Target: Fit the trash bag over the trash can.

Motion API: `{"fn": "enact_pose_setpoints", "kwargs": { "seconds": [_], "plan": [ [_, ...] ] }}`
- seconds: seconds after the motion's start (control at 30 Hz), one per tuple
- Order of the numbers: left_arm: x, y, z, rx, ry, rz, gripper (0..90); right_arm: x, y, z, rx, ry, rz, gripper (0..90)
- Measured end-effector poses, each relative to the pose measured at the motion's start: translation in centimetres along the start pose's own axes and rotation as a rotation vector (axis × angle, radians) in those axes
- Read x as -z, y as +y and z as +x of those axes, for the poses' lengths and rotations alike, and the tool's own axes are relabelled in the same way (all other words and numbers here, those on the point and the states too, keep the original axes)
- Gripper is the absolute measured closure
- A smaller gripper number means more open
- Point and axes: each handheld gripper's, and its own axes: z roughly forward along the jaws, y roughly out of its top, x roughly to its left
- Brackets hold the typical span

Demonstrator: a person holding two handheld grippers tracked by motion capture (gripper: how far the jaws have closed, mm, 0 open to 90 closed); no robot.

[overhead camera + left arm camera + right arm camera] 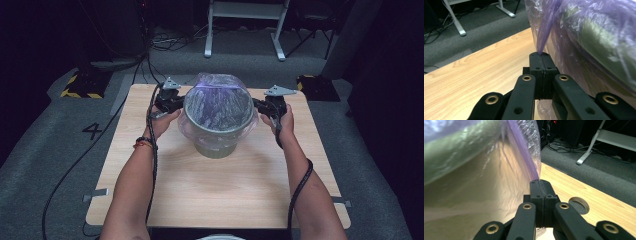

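1. The bin [217, 131] stands at centre frame on the table [170, 190].
2. The bag [218, 102] already lines it, its edge folded over the rim.
3. The left hand-held gripper [176, 102] and the right hand-held gripper [259, 105] each pinch the bag; pulling the overhang down apparently remains.

The right gripper [540, 182] comes up from the bottom. Its two black jaws are pressed tight together. They pinch a thin fold of the purple plastic bag [524, 157]. The bag is see-through and crinkly. It goes up from the jaw tips and spreads out to the left. Behind the bag is a green bin [456, 177], big and blurry. The bag is wrapped over it. To the right is the wooden desk [604, 205]. A round hole [580, 205] is in the desk, near its edge. Past the edge lies grey carpet [599, 167]. A white metal leg [587, 148] stands on it, with some cables [560, 146] nearby.
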Motion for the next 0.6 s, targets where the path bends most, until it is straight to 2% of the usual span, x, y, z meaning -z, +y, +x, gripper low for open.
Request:
{"fn": "enact_pose_setpoints", "kwargs": {
  "seconds": [0.1, 0.23, 0.27, 0.3, 0.33, 0.47, 0.6],
  "plan": [
    [-0.4, 0.0, -0.1, -0.001, -0.009, 0.004, 89.9, -0.3, -0.1, 0.0, -0.007, -0.004, 0.005, 89.7],
    [-1.1, 0.0, -0.3, -0.009, -0.018, 0.046, 90.0, -0.3, 0.2, 0.0, 0.002, -0.019, 0.009, 88.6],
    [-1.3, -0.1, -0.3, 0.000, -0.018, 0.054, 90.0, -0.2, 0.3, 0.0, 0.005, -0.029, 0.003, 87.6],
    [-1.6, -0.2, -0.2, -0.004, -0.013, 0.086, 90.0, 0.1, 0.6, -0.2, -0.002, -0.040, -0.030, 87.2],
    [-1.7, -0.3, -0.1, 0.003, -0.015, 0.094, 90.0, 0.3, 0.7, -0.2, 0.002, -0.052, -0.044, 86.9],
    [-2.0, -0.6, 0.2, 0.019, -0.030, 0.113, 89.9, 0.5, 1.0, -0.3, -0.002, -0.063, -0.053, 87.0],
    [-2.2, -0.8, 0.3, 0.029, -0.025, 0.135, 89.8, 0.3, 1.6, -0.4, -0.022, -0.077, -0.061, 87.0]
  ]
}}
